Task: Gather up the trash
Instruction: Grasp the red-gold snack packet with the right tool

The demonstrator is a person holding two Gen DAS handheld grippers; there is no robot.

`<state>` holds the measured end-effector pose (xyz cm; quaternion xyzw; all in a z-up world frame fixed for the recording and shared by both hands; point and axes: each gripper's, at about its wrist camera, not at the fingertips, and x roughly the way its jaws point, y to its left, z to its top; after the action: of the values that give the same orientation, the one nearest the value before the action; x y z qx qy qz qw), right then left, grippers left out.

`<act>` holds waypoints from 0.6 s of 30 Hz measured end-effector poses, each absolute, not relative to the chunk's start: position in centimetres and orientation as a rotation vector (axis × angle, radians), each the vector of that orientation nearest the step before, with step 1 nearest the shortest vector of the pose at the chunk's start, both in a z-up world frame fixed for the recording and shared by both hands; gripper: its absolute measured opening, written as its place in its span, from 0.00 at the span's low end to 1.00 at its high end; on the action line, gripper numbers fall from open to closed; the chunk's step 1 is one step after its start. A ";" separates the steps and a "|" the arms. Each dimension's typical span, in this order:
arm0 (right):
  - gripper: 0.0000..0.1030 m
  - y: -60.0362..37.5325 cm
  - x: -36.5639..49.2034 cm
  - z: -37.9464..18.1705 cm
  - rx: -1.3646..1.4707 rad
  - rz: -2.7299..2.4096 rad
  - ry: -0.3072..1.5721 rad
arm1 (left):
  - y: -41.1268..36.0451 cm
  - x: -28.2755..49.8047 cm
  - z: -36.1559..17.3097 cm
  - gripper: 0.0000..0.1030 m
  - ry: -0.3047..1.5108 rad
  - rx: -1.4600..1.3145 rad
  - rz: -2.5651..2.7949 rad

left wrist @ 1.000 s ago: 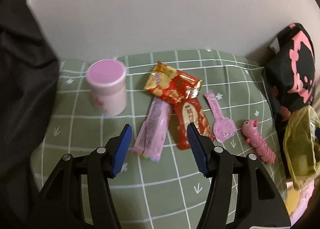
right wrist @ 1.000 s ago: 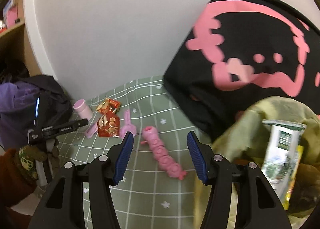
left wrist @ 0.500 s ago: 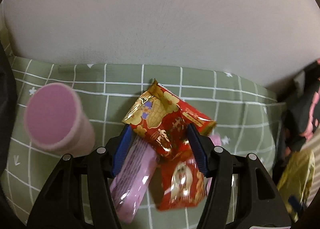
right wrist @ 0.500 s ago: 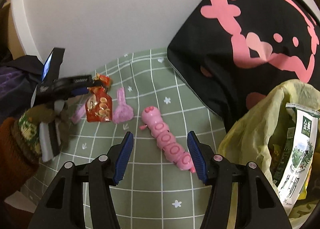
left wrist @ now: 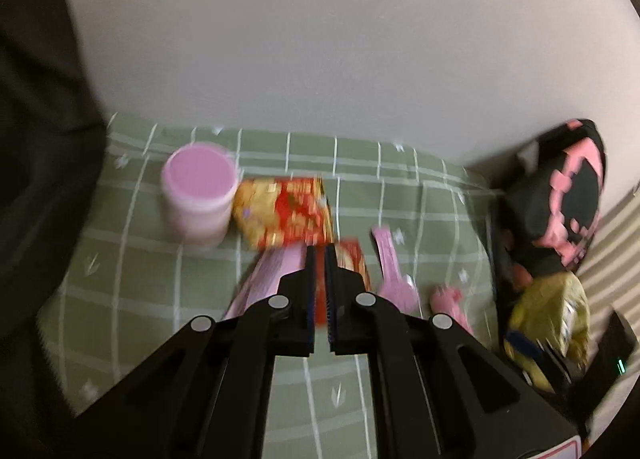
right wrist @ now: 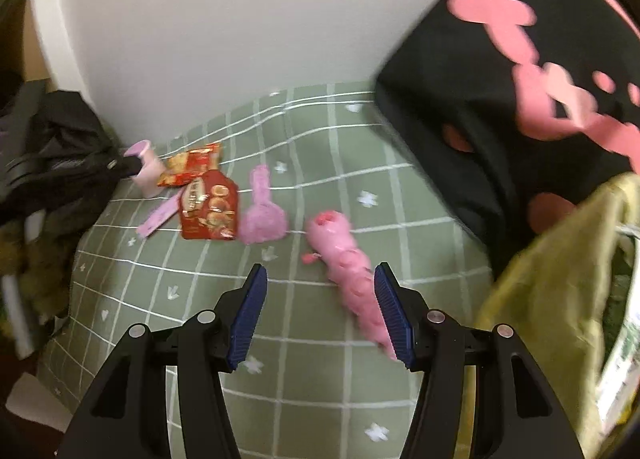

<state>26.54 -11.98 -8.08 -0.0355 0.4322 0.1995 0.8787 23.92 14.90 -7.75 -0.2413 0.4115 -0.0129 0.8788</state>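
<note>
Left wrist view: my left claw (left wrist: 320, 255) has just pinched shut mid-frame on the wrapper (left wrist: 286, 213), to bag it.

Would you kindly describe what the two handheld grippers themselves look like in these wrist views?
Both look alike. The left gripper and the right gripper have matte black angular plastic bodies with triangular cut-outs and round silver pivot pins. Each carries two fingers faced with ribbed dark blue pads. A red-edged label shows at the lower edge of the left one. No cables or sleeves are visible.
</note>
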 end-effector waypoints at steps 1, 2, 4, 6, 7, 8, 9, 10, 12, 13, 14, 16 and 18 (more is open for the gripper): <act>0.51 -11.2 26.9 -8.2 -0.080 0.428 0.903 | 15.2 23.0 -7.7 0.04 0.868 -0.503 -0.028; 0.51 -10.3 27.3 -8.4 -0.090 0.441 0.908 | 15.3 22.2 -7.8 0.04 0.880 -0.501 -0.026; 0.51 -8.2 28.0 -8.5 -0.109 0.493 0.900 | 15.6 20.8 -8.2 0.04 0.907 -0.496 -0.023; 0.51 -6.2 28.6 -8.3 -0.135 0.542 0.881 | 16.5 19.1 -8.6 0.05 0.912 -0.476 -0.007; 0.51 -4.5 29.3 -8.3 -0.155 0.576 0.871 | 17.0 18.3 -8.8 0.11 0.917 -0.466 0.005; 0.51 -3.2 30.0 -8.3 -0.168 0.604 0.863 | 17.2 18.1 -9.0 0.16 0.922 -0.462 0.011; 0.51 -2.2 30.5 -8.4 -0.174 0.628 0.858 | 17.5 17.4 -9.3 0.28 0.930 -0.458 0.019; 0.51 -0.5 31.5 -8.5 -0.179 0.666 0.858 | 18.2 16.6 -9.3 0.31 0.932 -0.453 0.030; 0.51 1.8 33.4 -8.8 -0.164 0.688 0.863 | 19.0 15.7 -9.3 0.31 0.929 -0.441 0.061; 0.51 2.9 34.6 -9.1 -0.139 0.699 0.870 | 19.5 15.3 -9.4 0.32 0.927 -0.433 0.082; 0.51 3.6 35.3 -9.4 -0.123 0.699 0.878 | 19.9 15.1 -9.4 0.32 0.927 -0.428 0.098; 0.51 5.1 37.0 -10.4 -0.112 0.663 0.906 | 20.6 14.7 -9.4 0.32 0.924 -0.419 0.132; 0.51 6.3 38.3 -11.7 -0.125 0.618 0.928 | 21.3 14.4 -9.5 0.33 0.918 -0.417 0.145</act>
<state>38.27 6.25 -11.68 -0.0595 0.4399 0.2931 0.8468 14.41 21.33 -9.49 -0.1995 0.4394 0.0696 0.8731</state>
